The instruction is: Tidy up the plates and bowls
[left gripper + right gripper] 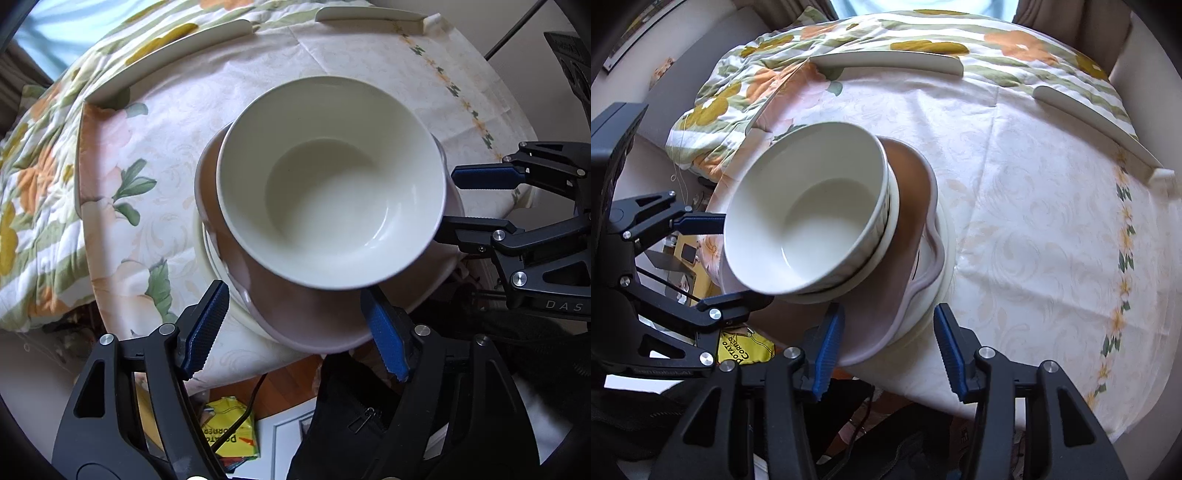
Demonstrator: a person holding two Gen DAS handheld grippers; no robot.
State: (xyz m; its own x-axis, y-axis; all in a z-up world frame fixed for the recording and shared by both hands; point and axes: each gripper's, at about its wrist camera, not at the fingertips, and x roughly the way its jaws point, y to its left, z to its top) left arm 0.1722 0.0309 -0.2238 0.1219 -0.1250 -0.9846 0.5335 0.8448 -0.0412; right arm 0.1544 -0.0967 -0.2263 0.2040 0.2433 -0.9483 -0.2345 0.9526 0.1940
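1. On the table's near edge, over a pale floral tablecloth, sits 1 stack of crockery: a white bowl uppermost, nested in a second white bowl, both on a wavy-rimmed pink plate, with a cream plate at the bottom
2. Left gripper: jaws apart, blue pads either side of the pink plate's near rim, neither pressing on it; nothing held
3. Right gripper: jaws apart above the plates' near edge, pads clear of the rims; nothing held. In the left wrist view it appears at the stack's right side
4. Far side of the table: 2 white raised rim segments lie on the cloth, well apart from the stack
5. Below the table edge: a yellow packet lies on the floor
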